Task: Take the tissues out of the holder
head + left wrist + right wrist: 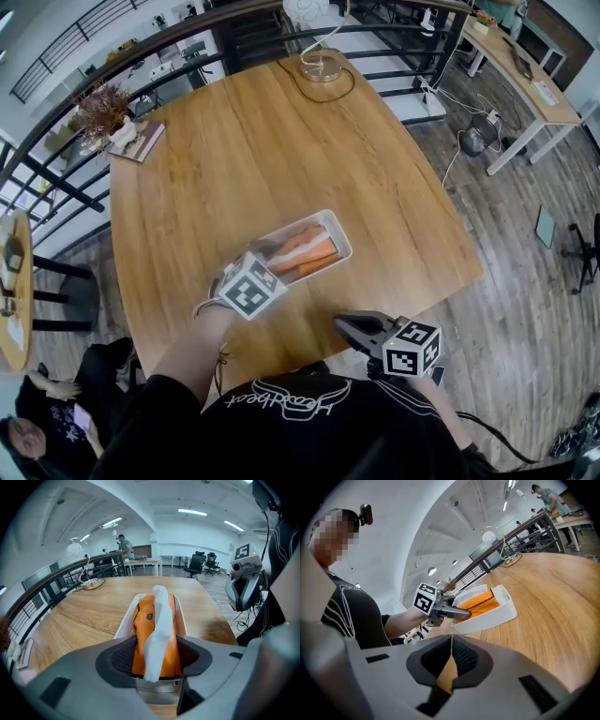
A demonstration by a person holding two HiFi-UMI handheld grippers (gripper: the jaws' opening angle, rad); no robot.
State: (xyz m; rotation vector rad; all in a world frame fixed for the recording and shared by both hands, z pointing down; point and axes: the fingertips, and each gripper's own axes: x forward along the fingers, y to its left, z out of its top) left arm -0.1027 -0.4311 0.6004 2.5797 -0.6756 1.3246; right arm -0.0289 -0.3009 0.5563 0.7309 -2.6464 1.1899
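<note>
On the tabletop [281, 141], the left tool [157, 660] clamps the orange tissue pack [139, 637] in the white holder [124, 621]. The right tool [451, 660] is clenched, empty.

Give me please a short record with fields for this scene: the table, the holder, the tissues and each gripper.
surface: wooden table
holder: white holder, open on top, lying on the table
contents: orange tissue pack inside the holder; one white tissue sticks out of the pack
left gripper: fingers closed on the near end of the orange tissue pack
right gripper: fingers together, holding nothing, apart from the holder
task state: the pack is not yet out of the holder
</note>
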